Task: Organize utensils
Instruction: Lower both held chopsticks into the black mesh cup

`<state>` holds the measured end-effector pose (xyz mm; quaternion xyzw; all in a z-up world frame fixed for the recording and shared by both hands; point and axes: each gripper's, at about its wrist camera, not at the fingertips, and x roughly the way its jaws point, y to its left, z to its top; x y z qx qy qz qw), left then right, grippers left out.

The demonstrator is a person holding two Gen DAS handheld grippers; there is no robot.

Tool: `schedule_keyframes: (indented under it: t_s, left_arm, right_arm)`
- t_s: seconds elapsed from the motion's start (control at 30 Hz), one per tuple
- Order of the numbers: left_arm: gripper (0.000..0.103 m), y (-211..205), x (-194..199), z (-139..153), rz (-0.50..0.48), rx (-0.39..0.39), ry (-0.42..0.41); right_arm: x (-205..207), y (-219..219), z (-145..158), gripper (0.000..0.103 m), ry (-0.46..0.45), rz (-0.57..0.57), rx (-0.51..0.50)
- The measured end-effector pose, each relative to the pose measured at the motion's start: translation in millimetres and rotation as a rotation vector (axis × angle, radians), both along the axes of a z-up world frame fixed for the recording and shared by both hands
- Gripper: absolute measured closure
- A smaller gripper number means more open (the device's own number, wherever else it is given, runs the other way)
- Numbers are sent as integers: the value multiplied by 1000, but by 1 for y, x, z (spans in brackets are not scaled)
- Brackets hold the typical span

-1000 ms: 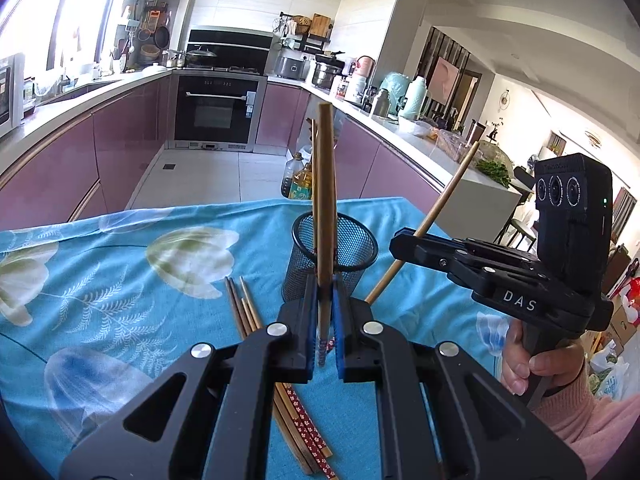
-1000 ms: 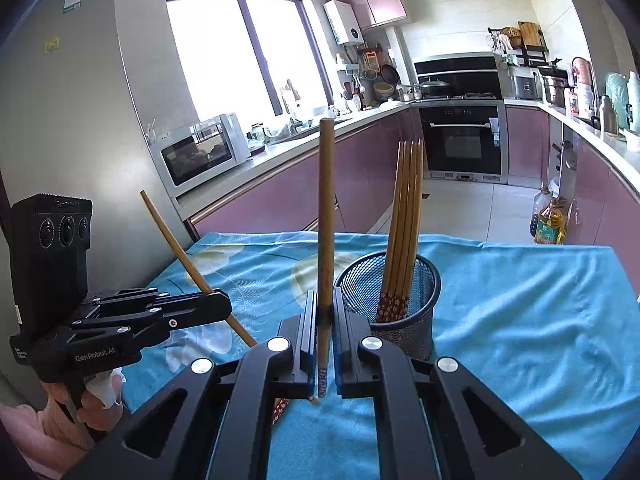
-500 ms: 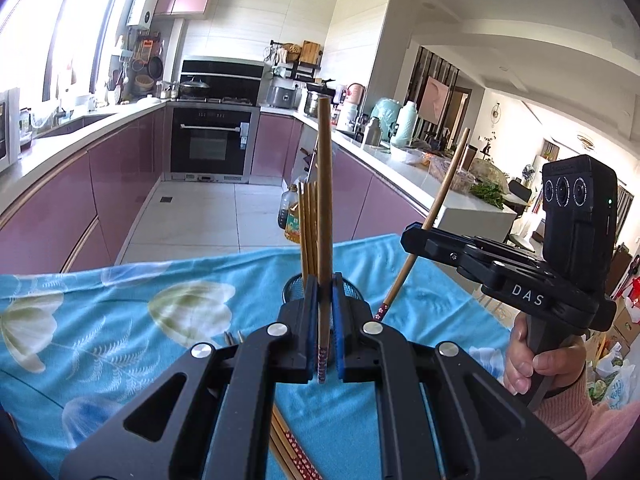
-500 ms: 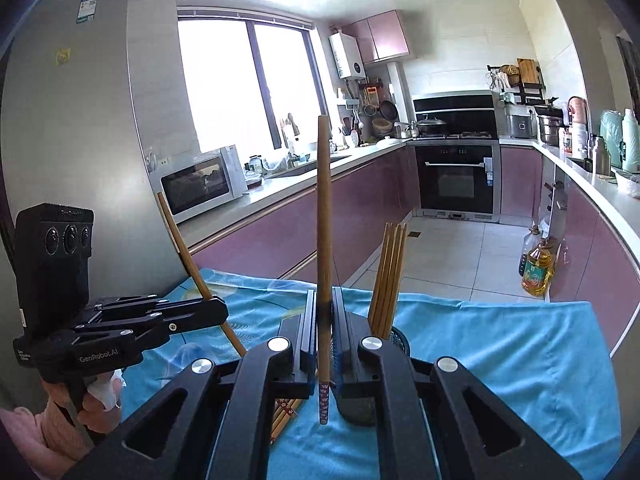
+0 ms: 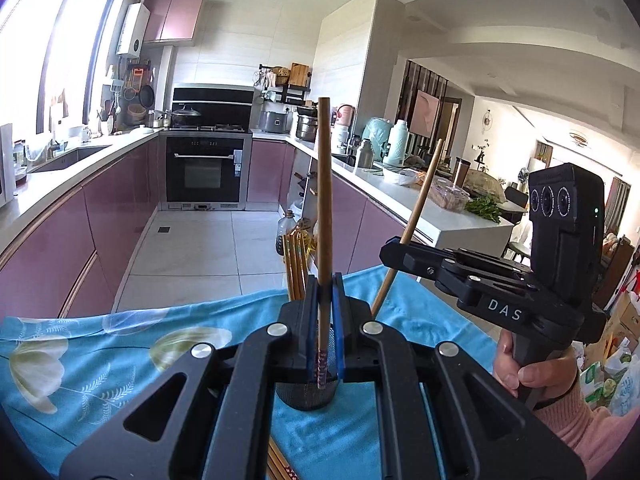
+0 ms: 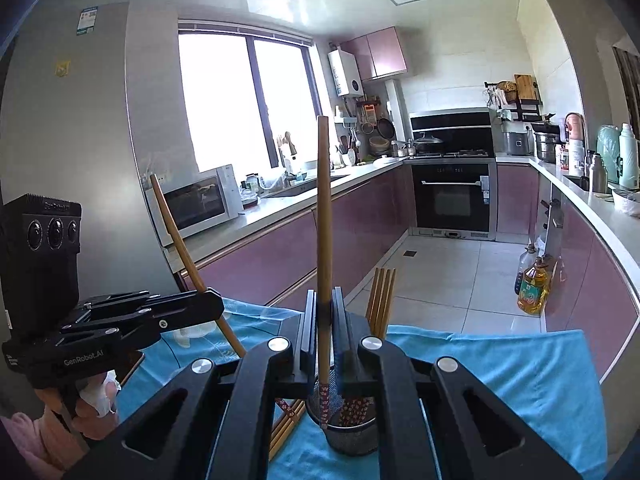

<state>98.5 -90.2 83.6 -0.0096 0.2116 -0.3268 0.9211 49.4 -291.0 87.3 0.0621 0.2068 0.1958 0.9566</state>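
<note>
Both claws are carrying one chopstick each toward the mesh cup, so the step in hand is the drop-in.

Starting at the left, the left claw is pinching a chopstick nearly upright between its blue pads, patterned tip downward, hanging over the mesh cup at about six o'clock in its own view. A bundle of chopsticks is already standing in that cup, their tops showing just to the left of the pads. More loose chopsticks are lying on the blue flowered cloth covering the bench, at roughly seven o'clock from the cup.

Moving right, the right claw is likewise pressing on its own chopstick, tip pointing into the mouth of the cup at six o'clock. From here the other loose sticks are lying just beside the cup at nine o'clock.

The next move probably calls for lowering each tip inside the rim, one claw at a time, then spreading the pads so the stick slides down. The two claws are hanging close together over one small opening, so they could be crowding each other, and the standing bundle is taking up part of the cup. The light cup might tip if a stick catches its rim.

Farther off at twelve o'clock, the oven and pink cabinets are well apart.
</note>
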Motion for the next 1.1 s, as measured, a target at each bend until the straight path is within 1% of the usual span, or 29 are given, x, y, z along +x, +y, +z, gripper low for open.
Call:
schedule_keyframes:
  t_s: [0.23,0.47,1.1]
  left_arm:
    - [96,-3,-3,0,6,5,-24]
    - [96,-10,3,-2,22,12,-22]
    - [96,-29,38,-28,41,100,61]
  right_arm:
    - [10,0,-3,97,3,-15,-6]
    - [17,5,-8,97,13,-32,-13]
    - [36,3,-31,97,91,-54,-42]
